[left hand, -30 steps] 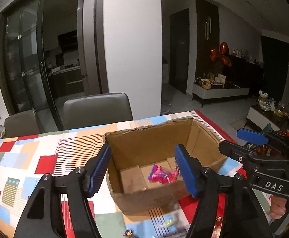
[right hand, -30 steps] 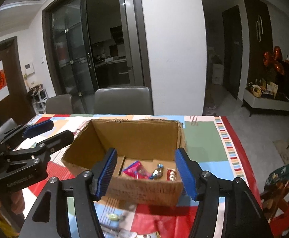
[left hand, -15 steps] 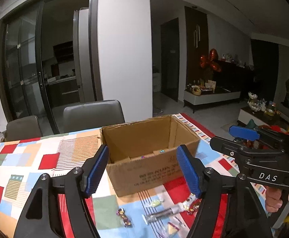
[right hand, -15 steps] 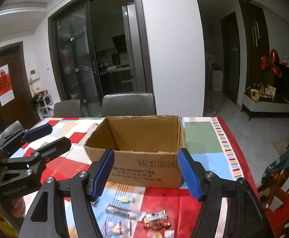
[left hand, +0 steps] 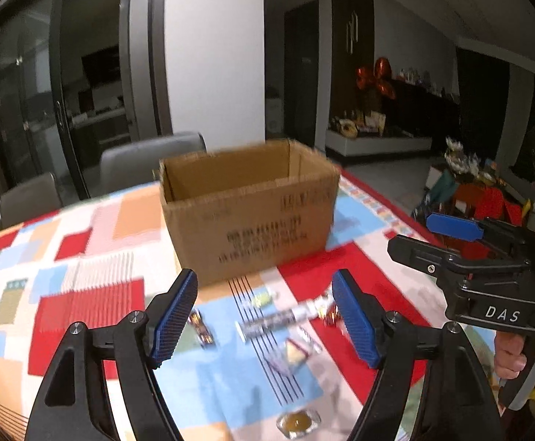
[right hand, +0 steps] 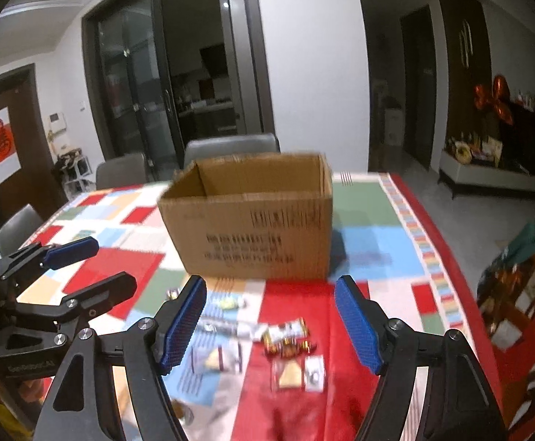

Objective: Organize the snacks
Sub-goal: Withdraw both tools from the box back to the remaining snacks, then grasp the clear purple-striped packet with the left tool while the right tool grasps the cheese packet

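Note:
An open cardboard box [left hand: 249, 205] stands on the patchwork tablecloth, also in the right wrist view [right hand: 249, 220]. Several small wrapped snacks [left hand: 278, 319] lie on the cloth in front of it; in the right wrist view they include gold-wrapped candies [right hand: 285, 343] and clear packets [right hand: 296, 373]. My left gripper [left hand: 265, 318] is open and empty above the snacks. My right gripper [right hand: 271, 325] is open and empty, also over them. Each gripper shows in the other's view: the right one [left hand: 462, 253], the left one [right hand: 72, 268].
Grey chairs [left hand: 149, 161] stand behind the table's far edge. A round wrapped candy [left hand: 298, 422] lies near the front edge. The table's right edge has a striped border [right hand: 421, 235]; beyond it is a cluttered floor area [right hand: 517, 294].
Both grippers have pulled back from over the box and dropped lower toward the table. The box's inside is no longer seen; the snacks in front now lie between the fingers.

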Demonstrator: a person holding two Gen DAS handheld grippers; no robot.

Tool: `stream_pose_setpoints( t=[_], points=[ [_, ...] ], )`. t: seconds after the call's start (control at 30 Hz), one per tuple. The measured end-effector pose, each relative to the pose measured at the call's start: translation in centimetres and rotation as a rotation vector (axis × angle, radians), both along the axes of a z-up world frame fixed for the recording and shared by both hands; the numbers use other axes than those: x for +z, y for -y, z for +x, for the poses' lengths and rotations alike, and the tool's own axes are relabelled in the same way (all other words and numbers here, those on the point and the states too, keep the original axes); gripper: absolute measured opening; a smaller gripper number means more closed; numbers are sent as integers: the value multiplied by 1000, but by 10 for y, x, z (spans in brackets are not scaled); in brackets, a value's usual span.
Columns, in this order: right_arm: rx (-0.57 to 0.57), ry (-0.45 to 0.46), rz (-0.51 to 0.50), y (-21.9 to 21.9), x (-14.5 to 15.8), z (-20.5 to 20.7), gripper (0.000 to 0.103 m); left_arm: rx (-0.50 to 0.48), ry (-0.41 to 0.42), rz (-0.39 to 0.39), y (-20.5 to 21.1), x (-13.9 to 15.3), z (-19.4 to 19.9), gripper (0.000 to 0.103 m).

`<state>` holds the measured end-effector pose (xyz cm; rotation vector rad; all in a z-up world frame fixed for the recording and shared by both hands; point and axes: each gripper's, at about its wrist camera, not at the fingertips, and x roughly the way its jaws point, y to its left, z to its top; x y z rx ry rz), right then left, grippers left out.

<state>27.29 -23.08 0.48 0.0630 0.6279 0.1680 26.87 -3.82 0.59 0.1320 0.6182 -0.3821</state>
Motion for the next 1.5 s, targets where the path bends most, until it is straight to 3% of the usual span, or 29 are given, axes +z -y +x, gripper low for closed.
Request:
stream_pose_setpoints(
  t=[0.27, 0.77, 1.1, 1.33, 1.5],
  points=[
    [-24, -123, -29, 6, -49, -8, 73, -57, -120, 63, 11, -52, 0, 75],
    [-27, -314, -29, 14, -113, 13, 73, -170, -261, 190, 31, -112, 24, 75],
    [-15, -378, -35, 11, -136, 28, 73, -189, -316, 209, 40, -135, 44, 75],
    [-2, -362, -90, 2, -140, 33, 72, -183, -350, 197, 39, -146, 52, 74],
    [11, -333, -158, -7, -141, 31, 61, -183, -347, 167, 36, -144, 51, 51]
  ],
)
